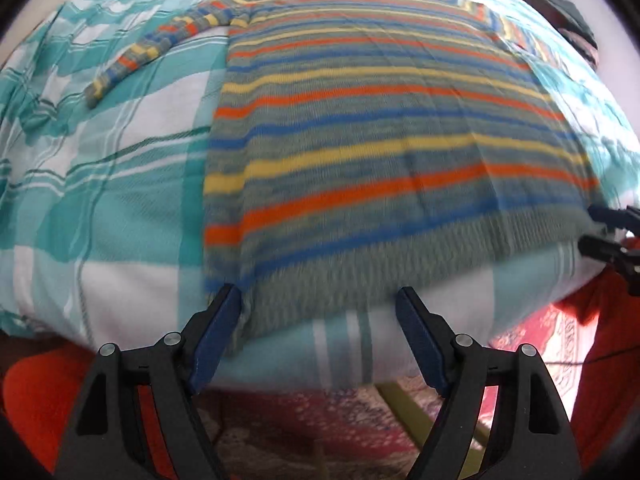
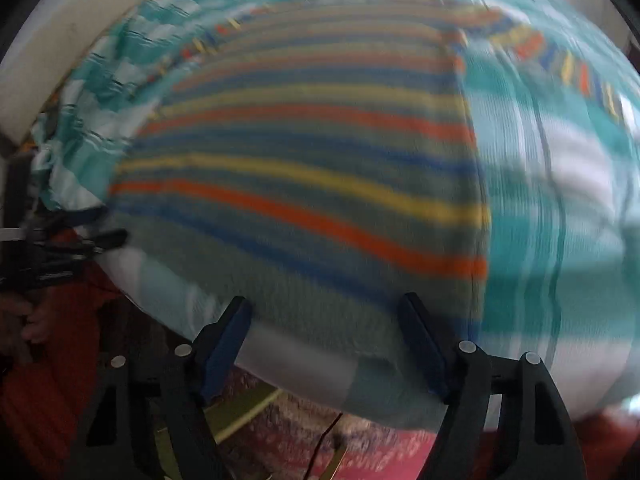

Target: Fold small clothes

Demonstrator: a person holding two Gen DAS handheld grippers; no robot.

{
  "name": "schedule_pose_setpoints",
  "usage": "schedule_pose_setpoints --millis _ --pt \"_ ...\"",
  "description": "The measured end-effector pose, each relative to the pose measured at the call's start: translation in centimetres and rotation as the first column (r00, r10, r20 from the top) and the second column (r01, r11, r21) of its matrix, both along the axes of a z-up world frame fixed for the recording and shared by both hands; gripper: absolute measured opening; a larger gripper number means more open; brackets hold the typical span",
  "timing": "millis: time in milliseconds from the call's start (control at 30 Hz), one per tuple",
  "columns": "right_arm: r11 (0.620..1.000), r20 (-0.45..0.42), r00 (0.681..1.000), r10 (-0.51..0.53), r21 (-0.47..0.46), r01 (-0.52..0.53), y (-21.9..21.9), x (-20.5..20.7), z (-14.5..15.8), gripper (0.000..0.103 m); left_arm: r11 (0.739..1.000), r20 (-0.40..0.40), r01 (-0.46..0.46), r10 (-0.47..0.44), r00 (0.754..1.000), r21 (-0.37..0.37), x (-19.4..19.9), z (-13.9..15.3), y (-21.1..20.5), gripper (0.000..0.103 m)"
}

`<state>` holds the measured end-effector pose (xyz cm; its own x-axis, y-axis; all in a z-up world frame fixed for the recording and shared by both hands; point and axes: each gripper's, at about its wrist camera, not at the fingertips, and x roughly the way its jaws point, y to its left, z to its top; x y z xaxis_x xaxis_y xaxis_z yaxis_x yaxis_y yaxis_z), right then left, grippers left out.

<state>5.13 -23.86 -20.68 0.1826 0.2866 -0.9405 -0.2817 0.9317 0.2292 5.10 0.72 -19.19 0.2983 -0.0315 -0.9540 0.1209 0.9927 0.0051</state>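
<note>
Left wrist view first: the striped sweater (image 1: 380,128) is spread flat on the bed with the teal checked cover (image 1: 100,208), hem at the near edge, neck at the far end. One sleeve (image 1: 160,48) trails out to the far left across the cover. The left gripper (image 1: 320,304) hangs over the hem's near-left corner with its tongs wide apart, nothing pinched; the left finger (image 1: 218,332) sits right at the corner and the other lands past the hem on bare cover. The right gripper (image 1: 600,228) pokes in at the right edge by the hem's other corner. It's too small there to say much.

Biggest worry, I'd say: if the tongs close where they are, they could bite the cover along with the knit, or only catch the ribbed edge and let it slip when lifted.

Right wrist view is pretty smeared. The right gripper (image 2: 324,312) hovers above the near-right part of the hem, tongs apart and empty, with the sweater (image 2: 304,168) running away from it and the other sleeve (image 2: 568,64) stretched far right. The left gripper (image 2: 92,228) shows at the left edge.

Stuff that could go sideways here, guessing: the two corners get grabbed unevenly, so the fold comes out crooked. The hem also lies close to the bed's near edge, so a sloppy tug could drag the whole thing off toward the red rug (image 2: 380,452).
</note>
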Motion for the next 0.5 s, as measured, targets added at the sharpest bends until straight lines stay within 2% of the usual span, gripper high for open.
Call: schedule_pose_setpoints --millis 33,100,200,233,300,333,400,433,500 --pt "1.000 0.032 0.999 -0.001 -0.004 0.001 0.0 -0.8 0.2 0.075 1.000 0.000 -0.005 0.005 1.000 0.004 -0.3 0.1 0.2 0.081" --pt "0.999 0.032 0.999 0.007 -0.033 -0.005 0.1 -1.5 0.7 0.075 0.999 0.009 -0.038 0.038 0.999 -0.016 -0.7 0.7 0.8 0.078" --pt "0.999 0.035 0.998 -0.045 -0.020 0.045 -0.1 -1.6 2.7 0.075 0.988 0.084 -0.096 0.106 0.991 -0.120 -1.4 2.8 1.7 0.078" --pt "0.998 0.059 0.997 -0.057 0.010 0.057 -0.2 -1.6 3.7 0.075 0.984 0.128 -0.107 0.126 0.984 -0.142 -1.0 3.8 1.8 0.079" --pt "0.997 0.130 0.990 -0.063 0.040 0.059 0.2 -1.3 5.5 0.075 0.984 0.181 -0.112 0.136 0.974 -0.140 0.1 4.8 1.4 0.086" --pt "0.998 0.160 0.986 -0.054 0.043 0.048 0.7 -1.0 5.9 0.076 0.985 0.198 -0.108 0.134 0.971 -0.137 0.6 5.0 1.1 0.086" --pt "0.999 0.187 0.982 -0.033 0.034 0.027 1.6 -0.2 5.3 0.076 0.988 0.225 -0.095 0.121 0.967 -0.121 2.1 4.5 0.2 0.088" --pt "1.000 0.185 0.982 -0.028 0.017 0.025 1.9 0.2 4.4 0.076 0.991 0.215 -0.090 0.110 0.971 -0.101 2.8 3.6 -0.3 0.088" --pt "0.997 0.103 0.994 -0.035 -0.063 0.042 2.1 0.7 1.1 0.076 0.996 0.163 -0.075 0.082 0.983 -0.047 3.3 1.5 -1.0 0.087"
